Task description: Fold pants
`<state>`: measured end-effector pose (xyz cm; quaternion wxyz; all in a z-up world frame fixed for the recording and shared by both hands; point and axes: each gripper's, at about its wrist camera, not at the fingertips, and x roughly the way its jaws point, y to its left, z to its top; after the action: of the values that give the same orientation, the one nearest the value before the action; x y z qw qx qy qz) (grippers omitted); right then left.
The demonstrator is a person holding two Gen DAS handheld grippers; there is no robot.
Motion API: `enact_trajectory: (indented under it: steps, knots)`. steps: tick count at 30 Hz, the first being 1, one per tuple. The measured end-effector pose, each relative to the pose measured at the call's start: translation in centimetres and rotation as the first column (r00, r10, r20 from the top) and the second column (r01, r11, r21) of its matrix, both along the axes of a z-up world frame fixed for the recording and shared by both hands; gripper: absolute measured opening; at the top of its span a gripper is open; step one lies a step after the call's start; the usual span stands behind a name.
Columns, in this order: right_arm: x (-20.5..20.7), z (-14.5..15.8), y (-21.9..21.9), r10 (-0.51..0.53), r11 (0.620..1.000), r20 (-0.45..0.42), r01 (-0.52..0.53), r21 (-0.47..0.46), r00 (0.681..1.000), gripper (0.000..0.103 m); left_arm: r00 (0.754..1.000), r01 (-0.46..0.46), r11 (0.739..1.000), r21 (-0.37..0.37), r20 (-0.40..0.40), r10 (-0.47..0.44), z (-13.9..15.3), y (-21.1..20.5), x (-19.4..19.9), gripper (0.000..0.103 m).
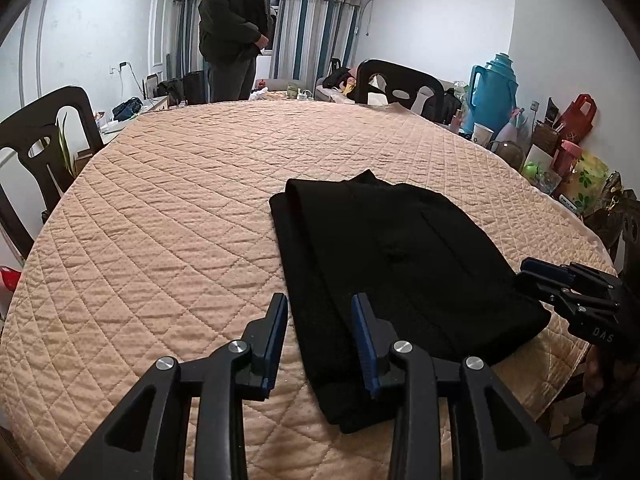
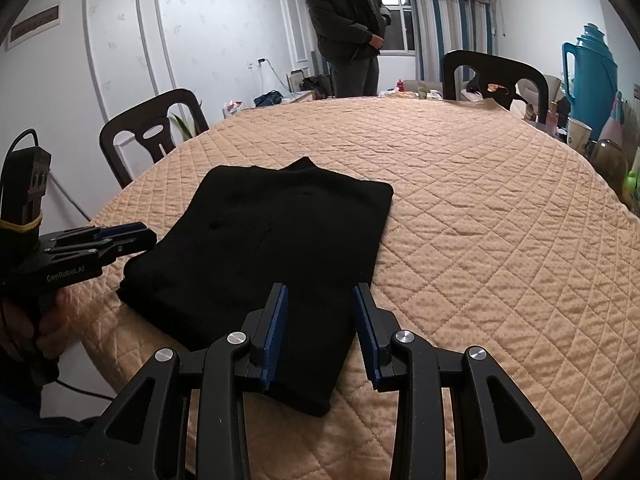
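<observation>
The black pants lie folded into a flat rectangle on the peach quilted table cover. My left gripper hovers over the near left edge of the pants, jaws apart and nothing pinched between the blue pads. In the right wrist view the pants stretch away from my right gripper, which is open above their near right corner. Each gripper also shows in the other view: the right gripper beside the pants' right edge, the left gripper beside their left edge.
A person in a dark jacket stands beyond the far side of the table. Dark chairs stand around it. A blue thermos, cups and bags crowd the right side. The table's edge runs just below the pants.
</observation>
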<state>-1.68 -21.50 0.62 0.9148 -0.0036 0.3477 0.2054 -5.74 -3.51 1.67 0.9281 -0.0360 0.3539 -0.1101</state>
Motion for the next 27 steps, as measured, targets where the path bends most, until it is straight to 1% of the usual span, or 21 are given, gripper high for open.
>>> enact_trajectory:
  steps: [5, 14, 15, 17, 18, 19, 21, 23, 25, 27]
  knots:
    - [0.0, 0.4, 0.2, 0.008, 1.0, 0.011, -0.008, 0.005, 1.0, 0.035, 1.0, -0.003, 1.0, 0.005, -0.001, 0.003, 0.2, 0.0, 0.1, 0.037]
    - [0.6, 0.8, -0.1, 0.007, 1.0, 0.0, -0.007, 0.027, 1.0, 0.035, 1.0, 0.008, 1.0, 0.001, 0.001, -0.008, 0.6, -0.1, 0.9, 0.038]
    - [1.0, 0.8, -0.3, 0.007, 0.999, -0.006, -0.007, 0.035, 1.0, 0.035, 1.0, 0.003, 1.0, -0.006, 0.001, -0.003, 0.5, 0.1, 1.3, 0.039]
    - [1.8, 0.6, -0.6, 0.005, 0.999, -0.026, -0.003, 0.052, 1.0, 0.041, 1.0, -0.007, 1.0, -0.03, -0.01, 0.006, 0.2, 0.6, 2.1, 0.044]
    - [2.4, 0.3, -0.9, 0.002, 0.998, -0.041, 0.001, 0.067, 0.999, 0.041, 1.0, -0.007, 0.999, -0.053, -0.013, 0.006, 0.0, 1.0, 2.8, 0.05]
    - [3.0, 0.1, -1.2, -0.007, 0.997, -0.057, 0.012, 0.079, 0.998, 0.042, 1.0, -0.011, 0.998, -0.068, -0.022, 0.009, -0.4, 1.3, 3.3, 0.051]
    - [4.2, -0.6, -1.9, -0.016, 0.993, -0.098, 0.027, 0.116, 0.995, 0.042, 0.998, -0.023, 0.994, -0.103, -0.066, 0.017, -1.2, 1.9, 4.6, 0.052]
    - [5.3, -1.3, -2.6, -0.019, 0.987, -0.146, 0.041, 0.152, 0.989, 0.042, 0.996, -0.015, 0.988, -0.153, -0.092, 0.001, -2.0, 2.1, 5.3, 0.054]
    - [6.0, -1.9, -3.0, -0.015, 0.981, -0.183, 0.05, 0.189, 0.983, 0.043, 0.996, -0.017, 0.985, -0.171, -0.09, 0.002, -2.1, 2.2, 5.4, 0.056]
    - [6.1, -2.0, -3.0, -0.002, 0.977, -0.189, 0.042, 0.207, 0.982, 0.043, 0.996, -0.01, 0.985, -0.171, -0.087, -0.006, -2.1, 1.9, 5.3, 0.056]
